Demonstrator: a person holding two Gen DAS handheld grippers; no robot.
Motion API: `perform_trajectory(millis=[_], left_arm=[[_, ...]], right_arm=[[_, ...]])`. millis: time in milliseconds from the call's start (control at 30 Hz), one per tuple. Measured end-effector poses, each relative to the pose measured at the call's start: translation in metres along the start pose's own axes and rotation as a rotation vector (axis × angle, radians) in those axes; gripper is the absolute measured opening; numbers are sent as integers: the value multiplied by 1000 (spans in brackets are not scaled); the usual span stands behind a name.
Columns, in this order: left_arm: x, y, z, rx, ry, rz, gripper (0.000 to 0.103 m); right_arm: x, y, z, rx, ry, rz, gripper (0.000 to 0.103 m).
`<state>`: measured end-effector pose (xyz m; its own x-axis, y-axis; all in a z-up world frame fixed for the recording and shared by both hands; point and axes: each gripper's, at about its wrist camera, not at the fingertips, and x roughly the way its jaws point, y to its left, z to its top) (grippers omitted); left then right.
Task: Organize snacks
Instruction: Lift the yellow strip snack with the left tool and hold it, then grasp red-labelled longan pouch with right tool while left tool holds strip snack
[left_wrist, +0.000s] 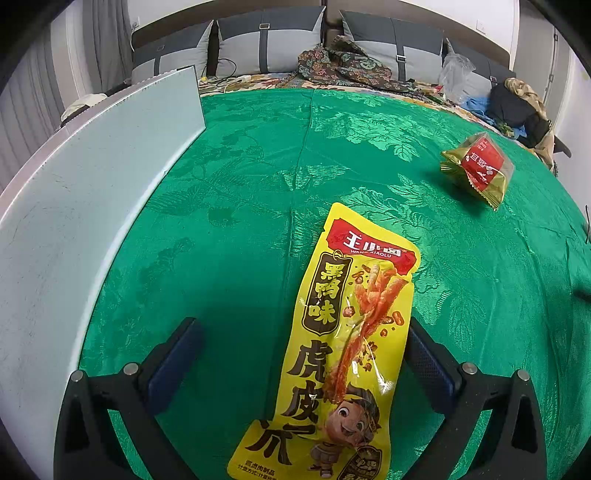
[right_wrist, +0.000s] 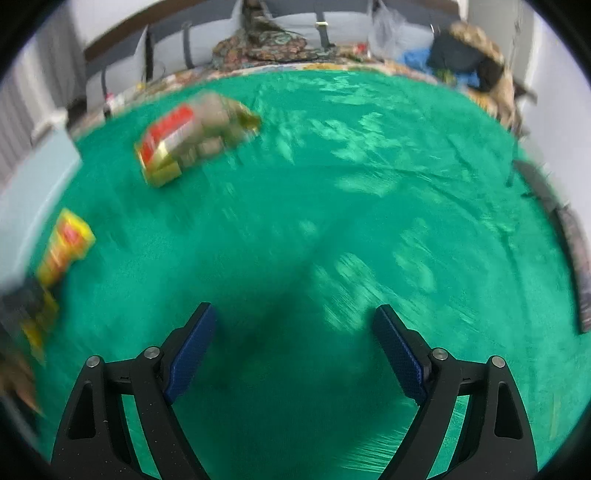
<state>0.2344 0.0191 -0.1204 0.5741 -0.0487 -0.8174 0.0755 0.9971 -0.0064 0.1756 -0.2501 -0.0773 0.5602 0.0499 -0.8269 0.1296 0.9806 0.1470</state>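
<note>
— While your left gripper (left_wrist: 299, 363) stands spread around the yellow chicken-feet pouch (left_wrist: 340, 347) at lower centre, what worries you?

— Slippery film: close off-centre and it skids. Your right gripper (right_wrist: 295, 347), spread and empty, blurs; the red-and-gold packet (right_wrist: 192, 138) lies upper left.

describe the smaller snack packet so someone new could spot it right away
Start from the green patterned tablecloth covering the table. Go toward its far right side, away from the pale board on the left. There lies a small gold-and-red packet, squarish and alone, unlike the long yellow pouch between the left gripper's open fingers.
</note>
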Motion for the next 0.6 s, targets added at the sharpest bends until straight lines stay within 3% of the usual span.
perform_trajectory(millis=[100,200,267,333,433,533,600], left_arm=[[0,0,0,0,0,-1,103],[0,0,0,0,0,-1,103],[0,0,0,0,-1,-1,103],[0,1,0,0,-1,-2,103],[-1,0,0,-1,-1,-3,103],[0,-1,0,-1,-1,-3,103],[0,-1,0,-1,-1,-3,103]], right_arm=[[-6,23,45,111,-33,88,89],[8,60,89,140,-9,118,89],[28,90,117,123,31,92,89],[49,109,135,112,81,2,89],[78,119,143,131,158,-137,89],[95,111,136,147,209,-109,88],[94,98,128,155,184,-95,85]])
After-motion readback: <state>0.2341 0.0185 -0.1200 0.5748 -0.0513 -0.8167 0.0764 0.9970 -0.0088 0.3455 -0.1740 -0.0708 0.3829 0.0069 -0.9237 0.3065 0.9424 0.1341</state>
